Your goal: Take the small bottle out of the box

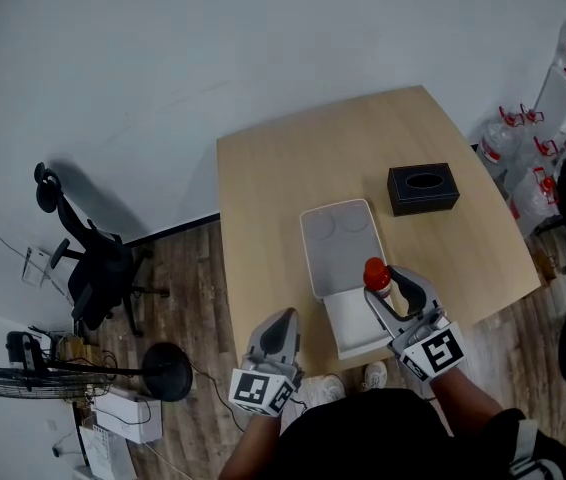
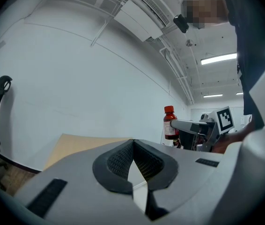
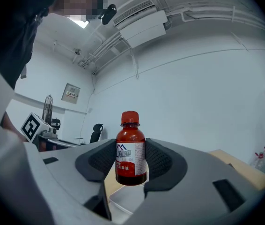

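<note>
Right claw (image 1: 388, 288) first: its jaws stand part-way open, only as wide as the small bottle (image 3: 130, 149), and the ribbed pads press on both sides of the label. The bottle sits upright in the grip, red cap above the jaw tips, its base hanging free with nothing under it. Directly below the claw lies the white box (image 1: 351, 330), open, its lid folded flat just beyond the claw. I see air between the bottle's base and the tray, so I judge the lift-out as good as done. The bottle is out of the box and in my grasp. What I reckon is left is carrying it aside and setting it down on the table (image 1: 283, 178), which shows plenty of bare wood beyond and to the left of the claw. Off to the left of my right claw, near the table's front edge, my left claw (image 2: 132, 145) hangs with its jaw tips together and nothing between them. Farther out, beyond the right claw and a little to its right, sits a black tissue box (image 1: 423, 189), well apart from the action.
</note>
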{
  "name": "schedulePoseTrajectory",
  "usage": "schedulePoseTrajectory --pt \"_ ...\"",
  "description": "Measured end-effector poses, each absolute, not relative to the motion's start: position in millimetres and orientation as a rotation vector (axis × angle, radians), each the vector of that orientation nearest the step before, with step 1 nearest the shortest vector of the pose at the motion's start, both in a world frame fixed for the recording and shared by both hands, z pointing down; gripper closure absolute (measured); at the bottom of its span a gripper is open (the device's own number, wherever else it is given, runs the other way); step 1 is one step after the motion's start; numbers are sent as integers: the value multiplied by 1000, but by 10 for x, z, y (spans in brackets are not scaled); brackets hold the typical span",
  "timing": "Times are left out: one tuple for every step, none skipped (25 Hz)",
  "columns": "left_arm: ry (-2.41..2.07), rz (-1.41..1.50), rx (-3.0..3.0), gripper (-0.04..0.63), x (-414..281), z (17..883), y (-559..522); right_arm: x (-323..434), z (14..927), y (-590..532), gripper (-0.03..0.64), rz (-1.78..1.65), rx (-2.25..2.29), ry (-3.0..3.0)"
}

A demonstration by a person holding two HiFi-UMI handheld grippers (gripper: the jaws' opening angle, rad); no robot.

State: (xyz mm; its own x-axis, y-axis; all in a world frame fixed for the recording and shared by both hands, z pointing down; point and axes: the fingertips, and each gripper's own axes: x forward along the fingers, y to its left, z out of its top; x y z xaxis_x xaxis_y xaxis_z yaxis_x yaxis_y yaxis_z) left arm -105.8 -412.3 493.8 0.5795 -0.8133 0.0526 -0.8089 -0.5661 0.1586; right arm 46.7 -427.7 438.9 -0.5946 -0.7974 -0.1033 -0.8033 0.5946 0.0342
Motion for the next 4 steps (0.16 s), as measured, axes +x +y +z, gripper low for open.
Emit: schedulePoseTrajectory --pt "-1365 -39 2647 582 -1067 4943 -4122 471 4382 -4280 411 140 -1383 2738" --pt "-1361 -37 2655 581 -1078 4948 -4120 469 4378 -4281 411 162 -1391 2740" --pt "-1356 -33 2662 581 -1089 4952 -4118 464 4375 -4281 411 184 -1398 2744" --pt "-1351 -30 2669 581 -1101 4955 -4116 457 4372 -4281 411 205 -1404 2747"
